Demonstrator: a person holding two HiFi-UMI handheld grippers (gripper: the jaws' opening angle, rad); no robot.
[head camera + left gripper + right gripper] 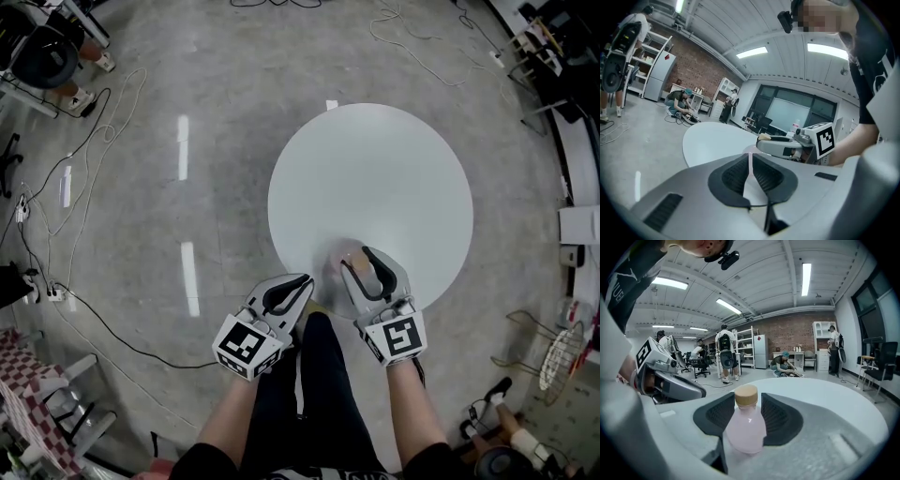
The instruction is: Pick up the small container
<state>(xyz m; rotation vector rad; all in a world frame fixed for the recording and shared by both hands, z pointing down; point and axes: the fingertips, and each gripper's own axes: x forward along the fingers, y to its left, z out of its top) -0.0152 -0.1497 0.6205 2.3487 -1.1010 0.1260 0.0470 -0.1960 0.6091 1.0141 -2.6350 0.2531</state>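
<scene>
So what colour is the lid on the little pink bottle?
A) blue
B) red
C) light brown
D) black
C: in the right gripper view the cap on top of the pink bottle is a light, wood-like brown.

The small bottle [746,423] stands on the counter [375,169] by its near edge, between the jaws of the right tool [362,260]. The left tool [305,282] is just left of it.

The pink bottle [746,430] bears what looks like a faint 7; nothing else is legible.
</scene>
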